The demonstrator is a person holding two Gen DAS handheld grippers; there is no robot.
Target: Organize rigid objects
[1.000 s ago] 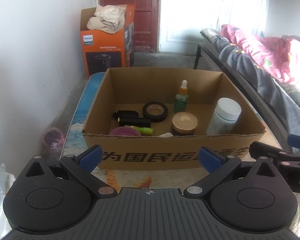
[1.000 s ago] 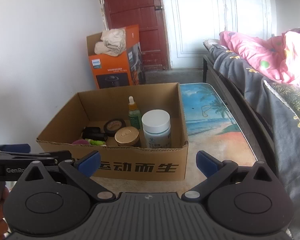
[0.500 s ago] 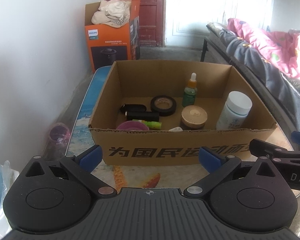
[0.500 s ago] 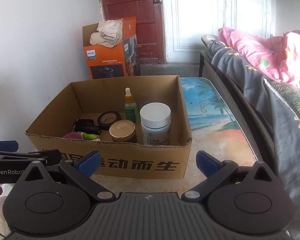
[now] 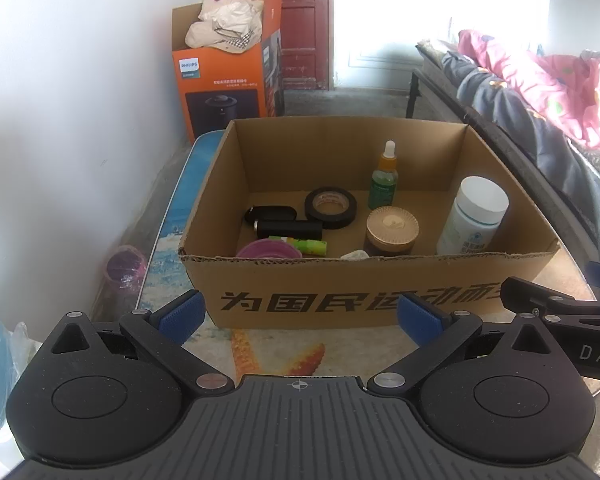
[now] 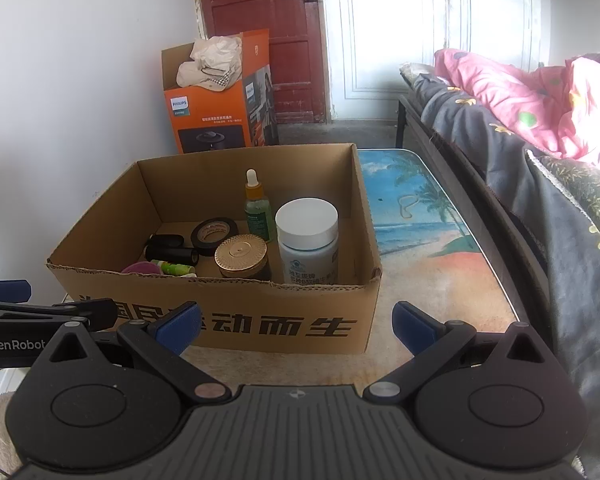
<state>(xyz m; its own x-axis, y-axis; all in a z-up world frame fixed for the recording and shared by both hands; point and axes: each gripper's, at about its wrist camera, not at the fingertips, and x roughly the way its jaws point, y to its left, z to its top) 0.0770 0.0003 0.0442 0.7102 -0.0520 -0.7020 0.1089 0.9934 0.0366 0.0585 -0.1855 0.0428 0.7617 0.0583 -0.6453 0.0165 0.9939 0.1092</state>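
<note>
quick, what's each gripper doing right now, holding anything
Left gripper: open, tongs empty, short of the brown cardboard box.
Right gripper: open, tongs empty.

Daylight floods my feeds from the white door (image 5: 440, 20) at the back, blown out to pure glare in my left view. The cardboard box (image 5: 364, 280) interior sits in soft shadow yet stays sharp. Fisheye bends the walls, and the frame corners go dark

Both grippers, left (image 5: 300, 316) and right (image 6: 296, 322), were black plastic with ribbed grey bases, round pivot discs, silver screws and blue fingertip pads (image 5: 180, 316); one bore white "GenRobot" lettering.
</note>
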